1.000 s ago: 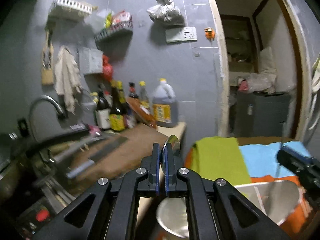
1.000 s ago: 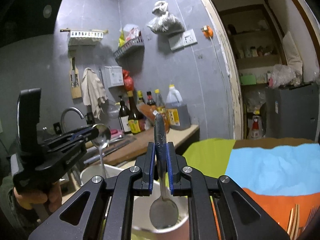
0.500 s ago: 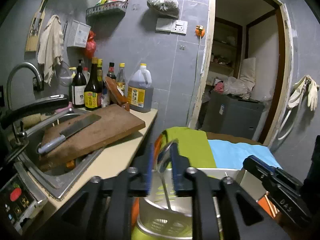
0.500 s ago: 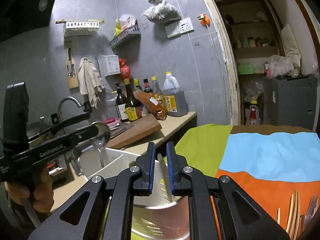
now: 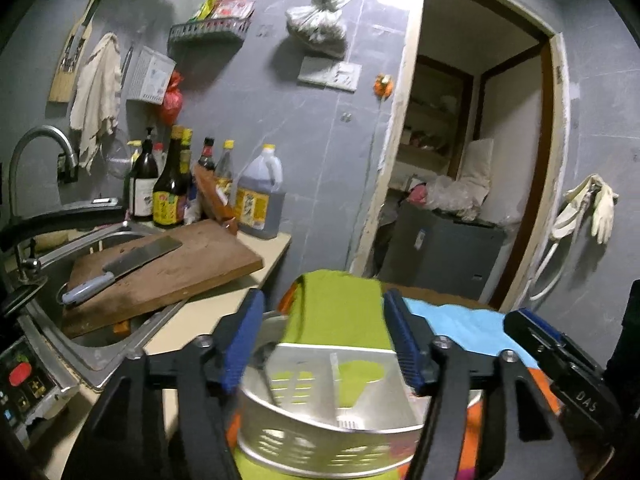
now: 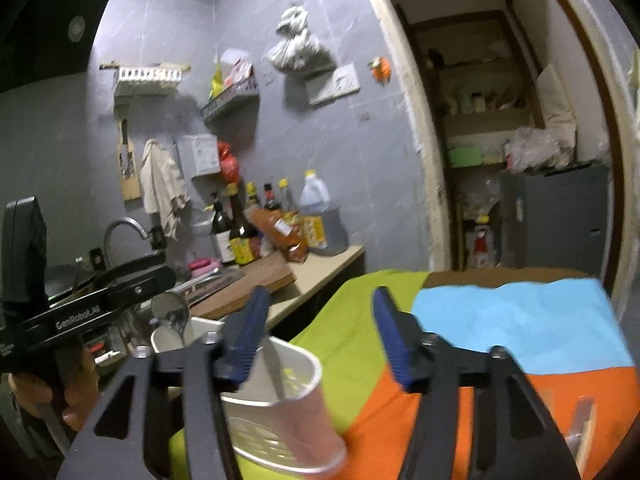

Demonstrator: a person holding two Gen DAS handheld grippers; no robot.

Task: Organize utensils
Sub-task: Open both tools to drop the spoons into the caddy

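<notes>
Both spoons now released into holder, grippers apart.

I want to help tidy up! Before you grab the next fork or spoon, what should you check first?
1. Left gripper let go: ok, jaws just opened, nothing between them.
2. Right gripper let go: ok, jaws just opened, empty.
3. Spoons in the holder: ok, one spoon stands in it; another spoon shows beside the left gripper.
4. Holder upright on the cloth: ok.
5. Next utensils within sight: cannot tell, blurred at the frame edge.
</notes>
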